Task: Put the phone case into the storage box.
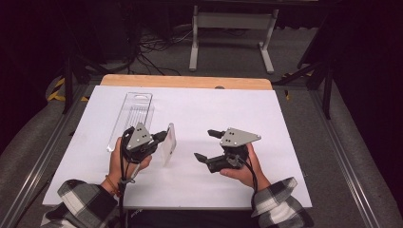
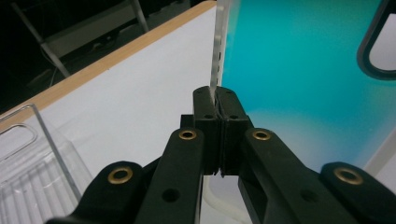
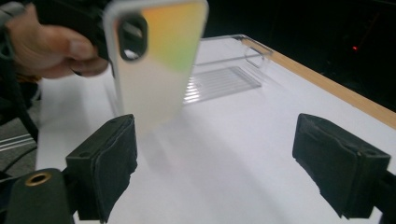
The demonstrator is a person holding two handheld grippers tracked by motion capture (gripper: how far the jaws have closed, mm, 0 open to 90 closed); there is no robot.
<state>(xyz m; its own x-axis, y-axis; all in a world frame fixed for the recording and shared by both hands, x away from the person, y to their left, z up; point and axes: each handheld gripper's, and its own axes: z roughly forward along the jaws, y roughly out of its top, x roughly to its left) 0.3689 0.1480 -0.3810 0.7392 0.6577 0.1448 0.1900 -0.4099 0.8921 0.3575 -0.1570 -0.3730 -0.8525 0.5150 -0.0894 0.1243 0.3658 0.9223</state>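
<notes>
- Left gripper [image 1: 160, 137] has its jaws pinched tight on one long edge of the phone case [image 1: 168, 144], holding it up off the white table sheet [image 1: 228, 114] on its edge, at about 7 o'clock from the sheet's centre. Gripping the thin rim leaves both broad faces free, probably so the other tool can take hold.
- In the left gripper view the phone case [image 2: 299, 70] runs straight up from the closed pads, its glossy face showing teal, with the camera cut-out [image 2: 380, 44] at 2 o'clock.
- Right gripper [image 1: 206, 145] sits at 3 o'clock from the case, a short way apart, jaws spread wide and empty, turned toward it. That spread looks suited to closing across the case's width.
- In the right gripper view the case [image 3: 154, 60] hangs at 11 o'clock between and beyond the open pads, not touching either.
- Clear plastic tray [image 1: 132, 116], the packaging, lies flat at 11 o'clock from the left gripper, well out of the way, likely where the case belongs.
</notes>
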